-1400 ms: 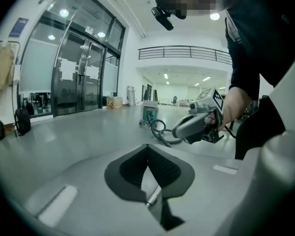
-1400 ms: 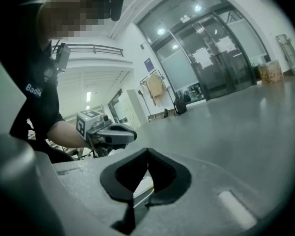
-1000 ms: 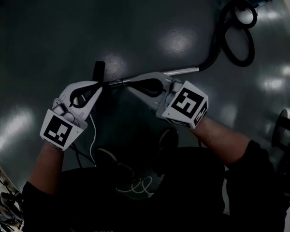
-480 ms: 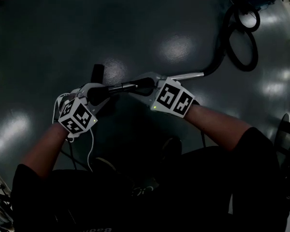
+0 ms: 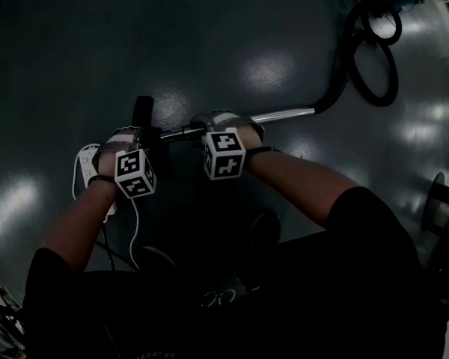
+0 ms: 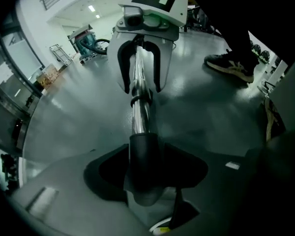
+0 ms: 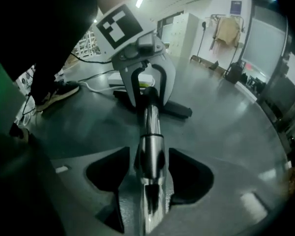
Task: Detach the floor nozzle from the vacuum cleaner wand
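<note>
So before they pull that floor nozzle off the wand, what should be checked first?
1. Left gripper straddles the nozzle neck: ok, jaws opening, neck between them.
2. Right gripper straddles the metal wand: ok, jaws opening, wand between them.
3. Firm grip either side: not ok.
4. Floor nozzle off the wand: not ok, looks joined.
5. Hose slack: ok, looped on floor.
6. Release catch located: cannot tell.

Two in hand: left tool (image 5: 146, 134) and right tool (image 5: 224, 122), jaws opening, the wand (image 5: 280, 114) between each pair.
One metal wand, one floor nozzle (image 5: 143, 111), one black hose (image 5: 337, 77).
</note>
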### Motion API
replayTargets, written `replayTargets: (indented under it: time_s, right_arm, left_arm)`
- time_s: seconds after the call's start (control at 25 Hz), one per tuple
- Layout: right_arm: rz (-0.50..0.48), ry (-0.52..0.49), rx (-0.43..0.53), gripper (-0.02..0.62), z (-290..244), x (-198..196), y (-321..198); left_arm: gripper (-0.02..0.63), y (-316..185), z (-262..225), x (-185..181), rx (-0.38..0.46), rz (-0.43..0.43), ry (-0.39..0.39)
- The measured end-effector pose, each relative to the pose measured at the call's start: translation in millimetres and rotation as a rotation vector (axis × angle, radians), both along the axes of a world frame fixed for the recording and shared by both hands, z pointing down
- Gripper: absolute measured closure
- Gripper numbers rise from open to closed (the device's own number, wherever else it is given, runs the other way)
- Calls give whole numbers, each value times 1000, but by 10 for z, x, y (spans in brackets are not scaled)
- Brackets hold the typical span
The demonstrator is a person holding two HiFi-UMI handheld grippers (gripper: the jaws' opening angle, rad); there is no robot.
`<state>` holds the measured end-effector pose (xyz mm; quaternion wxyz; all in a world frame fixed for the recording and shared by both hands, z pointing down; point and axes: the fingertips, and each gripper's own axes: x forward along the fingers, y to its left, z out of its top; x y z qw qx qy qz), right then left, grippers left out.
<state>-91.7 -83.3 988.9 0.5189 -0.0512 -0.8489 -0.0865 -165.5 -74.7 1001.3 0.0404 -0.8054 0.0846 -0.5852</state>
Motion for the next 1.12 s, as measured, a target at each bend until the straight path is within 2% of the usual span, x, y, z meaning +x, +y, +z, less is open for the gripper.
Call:
replayTargets:
  time_s: [0.12,0.2,0.32,0.44,0.52,0.72,0.8,0.92,0.96,1.0,1.04,1.12]
  right_arm:
    - [-32,49,33,354,259,-19,-83]
    - [-55,75,12,351,388,-39,-83]
    - [-45,105,-47,370,461,-39,-51]
    - [-45,108,-82,377,431,-10,-22]
    - [-58,114,-66,379,424,30,3]
    - [-61,127,-15,379,288,56,28]
    - [-65,135,0,379,224,48,28]
    - [-89,131,47,380,137,10,55]
    - [-96,127,62,380,110,-8,58]
    - [-97,125,69,380,88,-19,52]
    - [-95,126,66,380,72,-21,43]
    - [-91,126,36,382,39,-4,48]
  left_arm:
    - [374,-44,144,-26,23,22,-54]
    - [419,-78,217,-49,23,30,-85]
    - [416,-45,202,-78,-22,23,-112]
    - [422,1,143,-33,-98,-9,-81]
    - [423,46,108,32,-186,-31,-25]
    - [426,166,-129,95,-478,-56,106]
    - [423,232,-252,99,-635,-76,117]
    - [426,357,-428,92,-939,-162,158]
    - [425,390,-484,88,-1017,-190,178]
    - [425,408,-529,86,-1056,-210,188]
    - [425,411,-556,88,-1049,-218,182]
    - [428,412,-577,108,-935,-204,136]
